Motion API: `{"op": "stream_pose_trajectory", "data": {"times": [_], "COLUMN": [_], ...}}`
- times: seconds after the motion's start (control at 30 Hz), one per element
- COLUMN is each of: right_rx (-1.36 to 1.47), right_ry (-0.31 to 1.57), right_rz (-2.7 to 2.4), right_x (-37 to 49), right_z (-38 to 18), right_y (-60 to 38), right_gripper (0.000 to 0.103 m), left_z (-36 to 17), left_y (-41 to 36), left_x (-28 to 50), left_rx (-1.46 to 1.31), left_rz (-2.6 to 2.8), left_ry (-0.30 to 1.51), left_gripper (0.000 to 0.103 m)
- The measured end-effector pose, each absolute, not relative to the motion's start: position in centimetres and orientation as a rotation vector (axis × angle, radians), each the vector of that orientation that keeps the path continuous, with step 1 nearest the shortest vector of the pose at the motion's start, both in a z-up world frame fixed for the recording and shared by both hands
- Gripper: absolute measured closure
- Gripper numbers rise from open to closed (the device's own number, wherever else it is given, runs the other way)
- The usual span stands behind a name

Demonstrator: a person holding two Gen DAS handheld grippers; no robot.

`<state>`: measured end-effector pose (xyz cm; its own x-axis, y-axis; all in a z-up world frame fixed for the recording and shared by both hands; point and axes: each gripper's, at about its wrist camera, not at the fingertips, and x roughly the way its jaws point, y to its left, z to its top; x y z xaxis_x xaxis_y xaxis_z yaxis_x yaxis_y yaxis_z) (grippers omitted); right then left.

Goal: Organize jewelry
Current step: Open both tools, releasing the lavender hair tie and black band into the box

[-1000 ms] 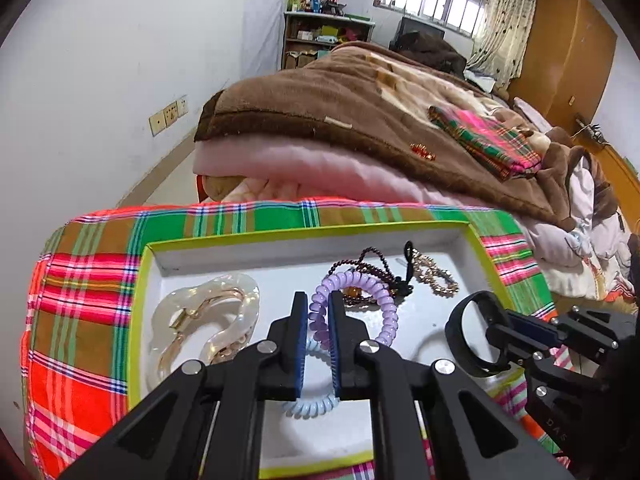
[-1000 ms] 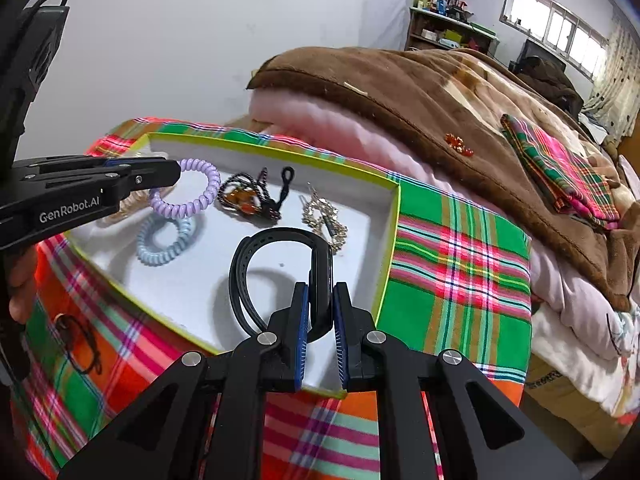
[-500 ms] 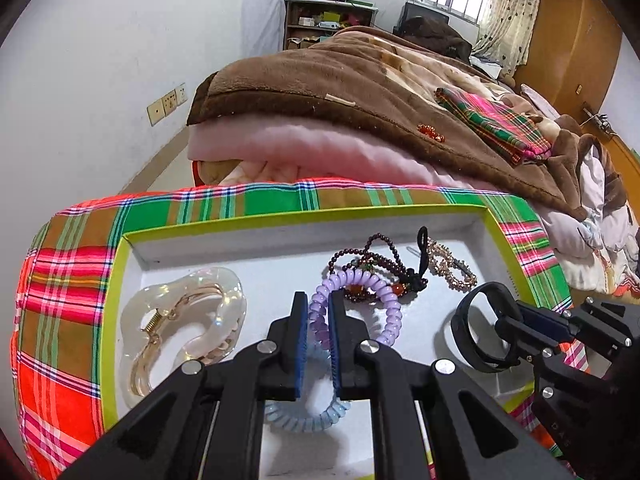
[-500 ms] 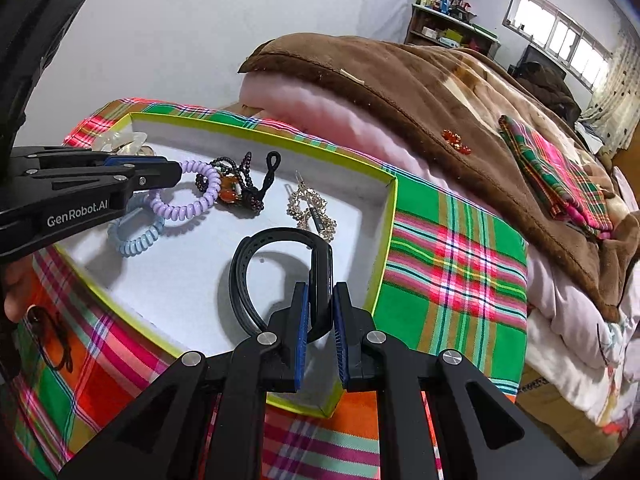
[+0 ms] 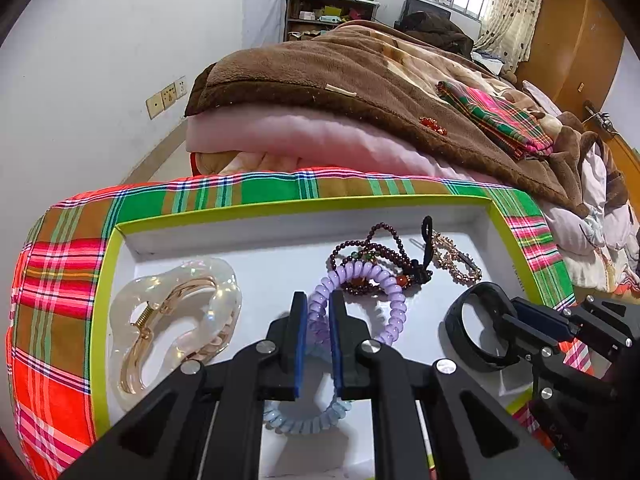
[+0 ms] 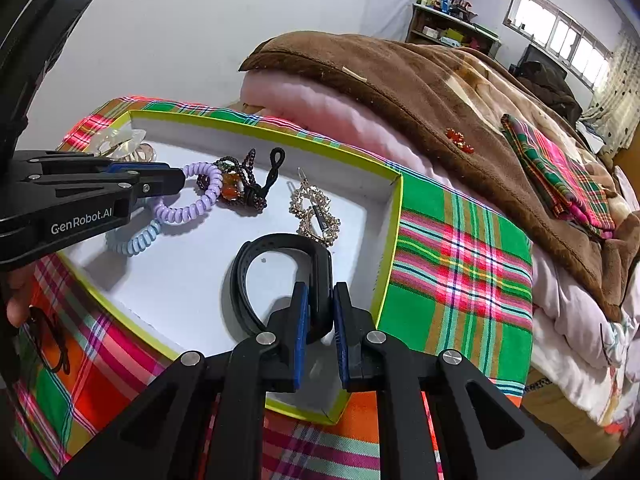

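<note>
Cloth (image 5: pixel 256 196): your plaid cover, under the box.
Blanket (image 5: pixel 340 76): brown, over pink bedding (image 5: pixel 304 136) ahead of you.
Shelf (image 5: pixel 328 12): cluttered, at your far wall.
Sockets (image 5: pixel 166 96): on the wall, left.

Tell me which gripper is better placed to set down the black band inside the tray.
Right. The right gripper is already shut on the black band over the tray; the left gripper holds the purple coil tie.

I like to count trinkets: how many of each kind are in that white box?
Coil hair ties: 2, purple and blue
Clear claw clip: 1
Dark bead string: 1
Gold hair clip: 1
Black wristband: 1
Total: 6
</note>
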<state>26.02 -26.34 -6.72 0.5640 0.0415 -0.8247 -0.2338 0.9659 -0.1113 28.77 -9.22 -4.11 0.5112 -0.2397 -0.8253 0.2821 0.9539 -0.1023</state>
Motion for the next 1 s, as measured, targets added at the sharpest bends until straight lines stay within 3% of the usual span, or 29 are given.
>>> {"op": "stream_pose_trajectory", "data": {"times": [0.53,1.0], "right_rx": [-0.168,-0.102], "right_ry": [0.921,0.854], "right_rz": [0.156,0.168], "right_x": [25.4,22.3], "right_z": [-5.5,-3.0], "right_y": [-26.7,-26.8], "right_gripper": [0.088,0.087], "left_z": [-3.7,-0.6], "left_y": [-8.9,-7.2], "left_x": [28.2,23.9], "left_rx": [0.03,0.015], "left_rz": [-0.323,-0.342], "left_ry": [0.982,0.909], "left_gripper": [0.058,0.052]}}
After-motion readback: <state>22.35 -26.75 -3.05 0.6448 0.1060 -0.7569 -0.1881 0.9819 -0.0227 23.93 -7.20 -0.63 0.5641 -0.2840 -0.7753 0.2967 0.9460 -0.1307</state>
